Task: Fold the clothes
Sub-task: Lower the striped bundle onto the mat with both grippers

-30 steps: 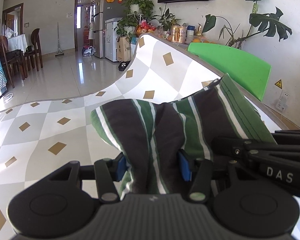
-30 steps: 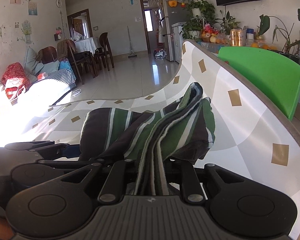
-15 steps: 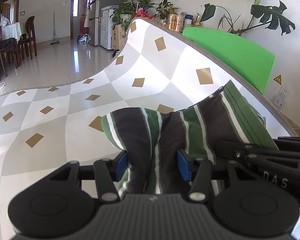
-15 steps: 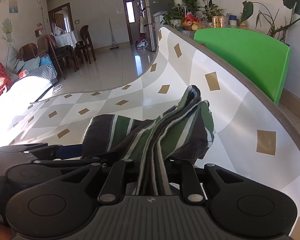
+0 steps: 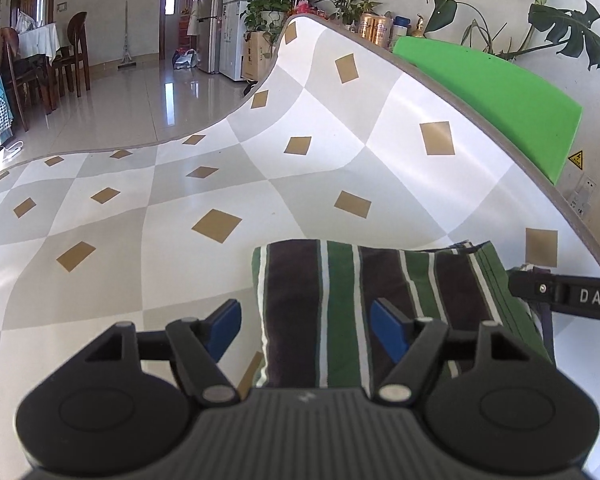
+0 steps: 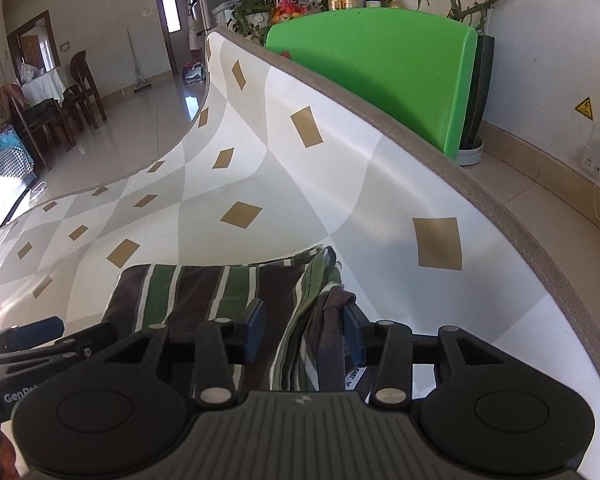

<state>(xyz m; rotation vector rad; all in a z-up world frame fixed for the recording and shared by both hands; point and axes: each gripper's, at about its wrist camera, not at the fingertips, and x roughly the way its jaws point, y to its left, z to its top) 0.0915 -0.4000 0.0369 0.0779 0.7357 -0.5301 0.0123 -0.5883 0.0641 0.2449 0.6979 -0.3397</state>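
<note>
One folded striped garment [image 5: 380, 304], one checked mat [image 5: 220, 184] — two tongs [image 5: 306, 330] [image 6: 302, 330]

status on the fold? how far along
Done: the striped garment lies flat on the checked mat as a compact folded rectangle. In hand: left tongs and right tongs are both open around its near edge. Left: withdraw; any further fold is uncertain.

right gripper arm [image 5: 572, 295]: white letters "DAS", cut off at the frame edge; right of the left gripper's fingers
left gripper arm [image 6: 18, 394]: white "GenRob", rest hidden behind the right gripper's body; lower left of it
wall sign [image 5: 576, 158]: yellow triangle warning sign, black lightning symbol, no words; far right ahead of the left gripper
garment tag [image 6: 351, 375]: small dark print, too small to read; just inside the right finger of the right gripper
</note>
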